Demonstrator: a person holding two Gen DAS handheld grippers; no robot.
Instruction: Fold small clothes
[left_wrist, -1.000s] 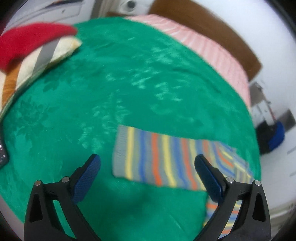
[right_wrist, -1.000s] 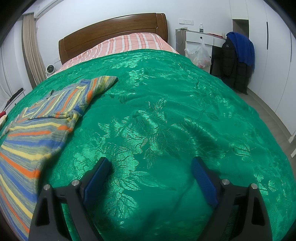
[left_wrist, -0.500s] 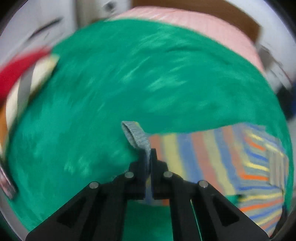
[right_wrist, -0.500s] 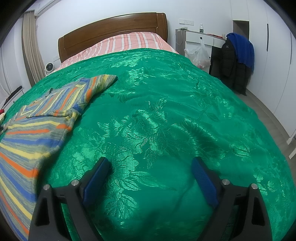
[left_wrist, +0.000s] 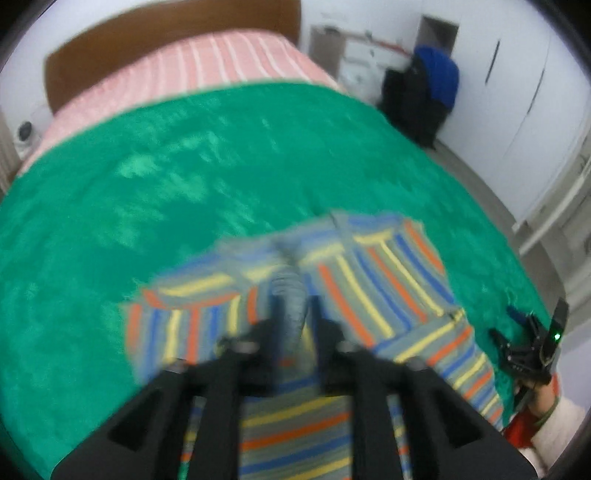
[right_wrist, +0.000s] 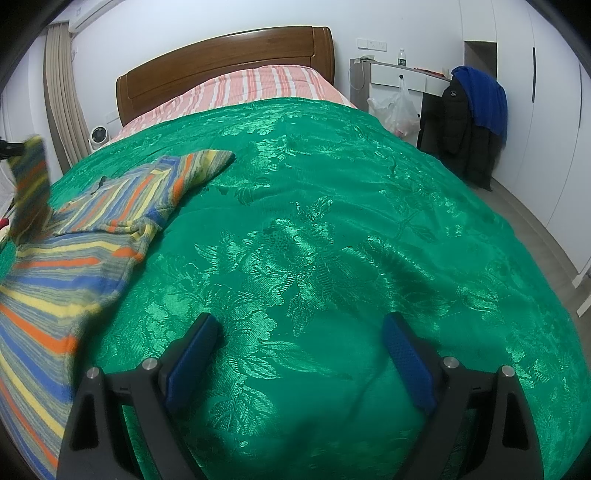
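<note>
Left gripper (left_wrist: 291, 314) is pinched tight on the grey ribbed cuff of the striped sweater's (left_wrist: 369, 280) sleeve, holding it up over the garment body. View is motion-blurred, so how deep the cuff sits in the jaws is unclear.

Right gripper (right_wrist: 301, 350) is spread wide, nothing between the fingers, hovering over bare green bedspread (right_wrist: 332, 221), just beside the sweater's hem side.

Sweater (right_wrist: 74, 240) lies on the bedspread near the foot of the bed, toward the left of the right-wrist view. Its other sleeve lies flat, pointing toward the headboard (right_wrist: 221, 62). The lifted sleeve shows as a raised striped strip at the far left edge of that view.

Step in hand, as I read it: 1st sleeve fold, carrying the cuff across the torso.

Next move needs:
- lay the sleeve flat across the chest, cuff inside the body outline, then release
- keep it low so the sleeve doesn't drag the shoulder and wrinkle the body
- right gripper is idle; it could pin the hem or go for the other sleeve

Risk: knit stretches, so the fold line may drift.
</note>
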